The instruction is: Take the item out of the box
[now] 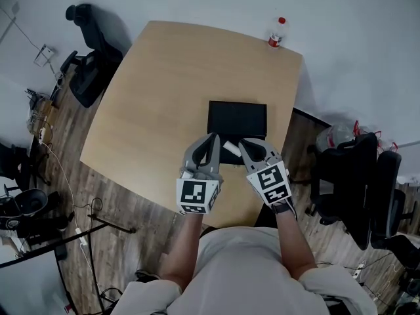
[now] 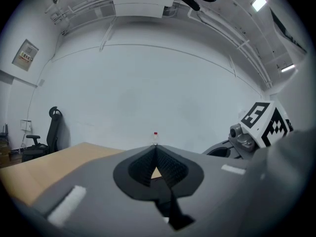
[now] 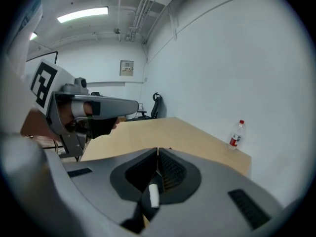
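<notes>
A flat black box (image 1: 237, 119) lies on the light wooden table (image 1: 164, 90), toward its near edge. Just in front of the box, a small white item (image 1: 231, 148) shows between my two grippers. My left gripper (image 1: 213, 138) and right gripper (image 1: 244, 143) hover side by side over the box's near edge, tips pointing away from me. The left gripper (image 2: 155, 147) has its jaws shut together. The right gripper (image 3: 157, 152) is shut too, and the white item (image 3: 153, 195) shows through the hollow below its tips. I cannot tell whether it is pinched or lies beneath.
A clear bottle with a red cap (image 1: 276, 33) stands at the table's far right corner. Black office chairs stand at the left (image 1: 92, 58) and the right (image 1: 361, 176) of the table. Cables and gear (image 1: 33, 202) lie on the wooden floor at the left.
</notes>
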Tool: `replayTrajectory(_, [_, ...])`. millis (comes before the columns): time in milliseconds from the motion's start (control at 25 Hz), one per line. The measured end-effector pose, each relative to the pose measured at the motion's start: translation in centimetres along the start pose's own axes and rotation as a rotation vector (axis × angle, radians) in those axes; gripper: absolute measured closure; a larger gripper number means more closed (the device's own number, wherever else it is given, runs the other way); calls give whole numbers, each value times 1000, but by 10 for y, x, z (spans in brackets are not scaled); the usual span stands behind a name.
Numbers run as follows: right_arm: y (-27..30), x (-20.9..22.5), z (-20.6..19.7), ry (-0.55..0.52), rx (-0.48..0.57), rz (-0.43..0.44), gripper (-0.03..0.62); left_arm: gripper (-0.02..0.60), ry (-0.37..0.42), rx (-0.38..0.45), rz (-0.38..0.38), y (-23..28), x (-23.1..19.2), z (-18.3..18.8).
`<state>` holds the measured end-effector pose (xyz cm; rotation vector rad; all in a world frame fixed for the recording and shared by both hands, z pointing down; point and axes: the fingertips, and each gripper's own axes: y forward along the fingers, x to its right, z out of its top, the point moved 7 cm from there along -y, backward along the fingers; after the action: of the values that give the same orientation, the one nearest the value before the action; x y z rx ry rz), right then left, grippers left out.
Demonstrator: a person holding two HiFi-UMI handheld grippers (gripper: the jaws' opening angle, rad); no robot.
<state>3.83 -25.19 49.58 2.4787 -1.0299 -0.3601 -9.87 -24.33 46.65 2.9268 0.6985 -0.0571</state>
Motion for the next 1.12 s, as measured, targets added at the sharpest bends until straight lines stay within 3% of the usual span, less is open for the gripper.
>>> replayTrajectory(480, [57,5,-44,-160,-243,144,580,575,-32,-12,17,30,-19,-15])
replayTrajectory(880, [101,-2,-84,-205,-395,256,576,575,-55,-52,48,30,-34,-29])
replayTrajectory(1120, [122,-9,-104,-206,-473,304,496,575,-65,-72,76,29,-47,-36])
